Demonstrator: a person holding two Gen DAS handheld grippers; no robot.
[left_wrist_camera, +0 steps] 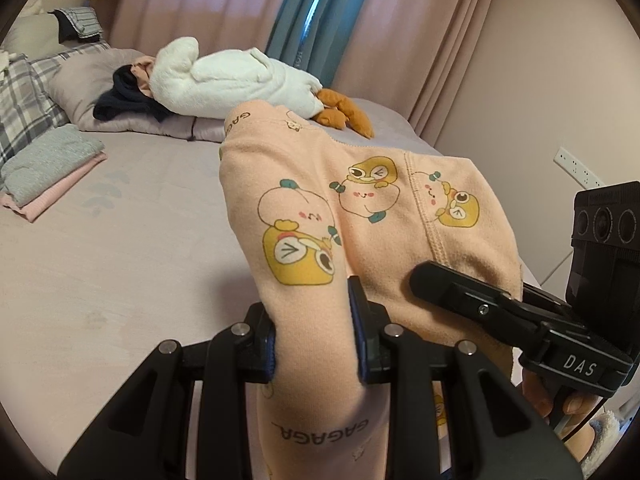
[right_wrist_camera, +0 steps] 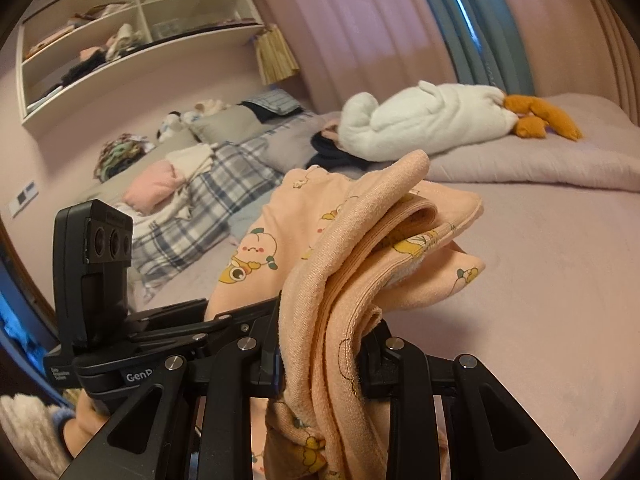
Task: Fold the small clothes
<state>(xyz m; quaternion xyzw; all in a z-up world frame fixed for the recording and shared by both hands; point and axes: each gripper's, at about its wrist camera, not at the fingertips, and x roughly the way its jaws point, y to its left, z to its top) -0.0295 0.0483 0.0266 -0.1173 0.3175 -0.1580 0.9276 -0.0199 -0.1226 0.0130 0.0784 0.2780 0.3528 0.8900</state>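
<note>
- Two claws lift one small garment: our left claw [left_wrist_camera: 314, 332] pinches a bunched part of the peach cartoon-print clothing [left_wrist_camera: 360, 208], and our right claw [right_wrist_camera: 324, 356] clamps a thick wad of several layers of the same cloth.
- We hold the garment in the air above the bed [left_wrist_camera: 100, 280], its printed body draped between and ahead of the two claws, hanging clear of the mauve sheet.
- We judge this to be the carry-and-spread step, before any fold has been set; the layers in the right claw look gathered rather than creased flat.
- Next, we need to lower it to the open sheet, draw the two claws apart to flatten the cloth, then lay one half over the other.
- Around us, a folded pile of grey and pink clothes [left_wrist_camera: 52, 168] sits at the left of the bed, well apart from us.
- At the far end lie a white plush goose [left_wrist_camera: 228, 80] and plaid bedding [right_wrist_camera: 200, 208], near the curtains [left_wrist_camera: 400, 32].
- Nothing blocks the middle of the bed; the risk we see is bunched layers landing twisted.
</note>
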